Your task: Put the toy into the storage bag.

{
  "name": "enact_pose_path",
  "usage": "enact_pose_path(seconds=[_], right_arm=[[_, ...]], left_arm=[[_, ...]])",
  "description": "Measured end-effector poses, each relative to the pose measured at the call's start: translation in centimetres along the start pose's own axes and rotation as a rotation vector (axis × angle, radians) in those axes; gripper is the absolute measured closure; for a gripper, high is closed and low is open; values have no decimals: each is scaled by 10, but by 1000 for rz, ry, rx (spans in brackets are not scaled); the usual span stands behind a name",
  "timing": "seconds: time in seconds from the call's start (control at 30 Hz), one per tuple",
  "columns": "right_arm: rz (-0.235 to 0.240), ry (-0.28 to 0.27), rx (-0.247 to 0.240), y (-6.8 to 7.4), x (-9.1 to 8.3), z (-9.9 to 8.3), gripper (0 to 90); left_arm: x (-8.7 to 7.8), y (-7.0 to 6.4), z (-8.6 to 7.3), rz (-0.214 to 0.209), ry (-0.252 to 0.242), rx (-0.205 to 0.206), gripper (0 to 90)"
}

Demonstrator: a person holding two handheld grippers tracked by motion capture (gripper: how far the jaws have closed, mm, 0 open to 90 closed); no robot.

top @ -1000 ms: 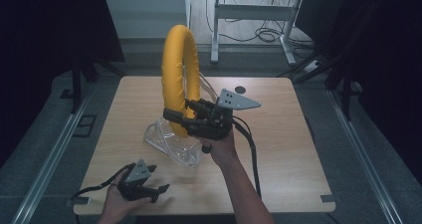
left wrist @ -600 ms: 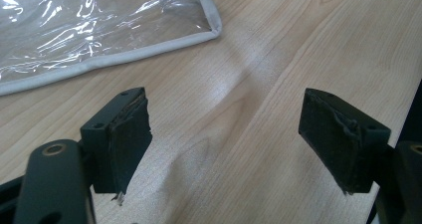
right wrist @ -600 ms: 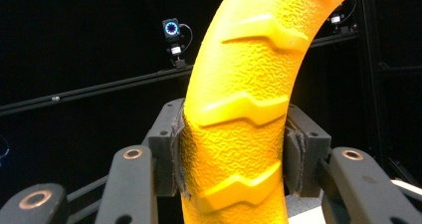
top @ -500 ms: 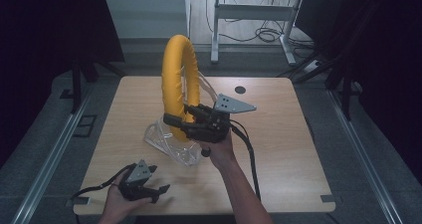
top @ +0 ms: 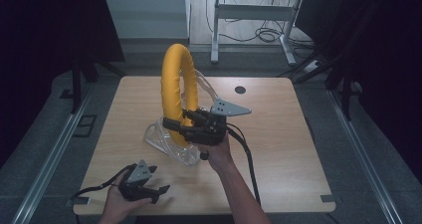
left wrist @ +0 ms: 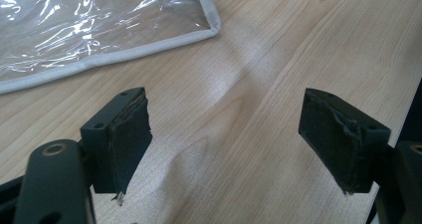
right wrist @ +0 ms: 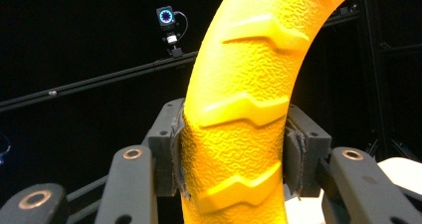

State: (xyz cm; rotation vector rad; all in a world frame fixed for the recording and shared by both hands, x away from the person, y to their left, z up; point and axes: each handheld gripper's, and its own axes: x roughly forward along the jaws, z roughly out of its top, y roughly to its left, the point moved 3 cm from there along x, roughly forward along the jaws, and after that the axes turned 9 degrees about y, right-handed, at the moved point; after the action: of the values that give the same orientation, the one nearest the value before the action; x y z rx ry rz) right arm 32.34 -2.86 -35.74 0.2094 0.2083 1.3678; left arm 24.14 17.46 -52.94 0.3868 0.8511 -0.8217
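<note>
A big yellow ring [top: 175, 84] with a ridged, textured surface stands upright over the middle of the table. My right gripper [top: 174, 125] is shut on the yellow ring [right wrist: 239, 134] near its lower part, both pads pressed against its sides. Under the ring lies a crumpled clear plastic bag [top: 171, 143] with a pale grey hem [left wrist: 124, 55]. My left gripper [top: 158, 193] rests low at the table's front left, open, with bare wood between its fingers [left wrist: 124, 134].
The wooden table [top: 288, 134] has a small dark round hole [top: 240, 89] at the back right. Black cables trail from both grippers. Beyond the table stand a metal desk frame [top: 249, 15] and floor cables; dark curtains surround the area.
The right gripper with the yellow ring has shifted slightly and turned a little. The left gripper has stayed put.
</note>
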Motion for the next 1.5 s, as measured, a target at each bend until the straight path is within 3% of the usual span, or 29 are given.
enact_pose_path(seconds=[1.2, 1.5], right_arm=[[-27, 51, 117, -28, 6, -43, 502], [-43, 89, 176, -38, 10, -57, 499]], left_arm=[[2, -1, -1, -4, 14, 8, 202], [2, -1, -1, -3, 14, 6, 202]])
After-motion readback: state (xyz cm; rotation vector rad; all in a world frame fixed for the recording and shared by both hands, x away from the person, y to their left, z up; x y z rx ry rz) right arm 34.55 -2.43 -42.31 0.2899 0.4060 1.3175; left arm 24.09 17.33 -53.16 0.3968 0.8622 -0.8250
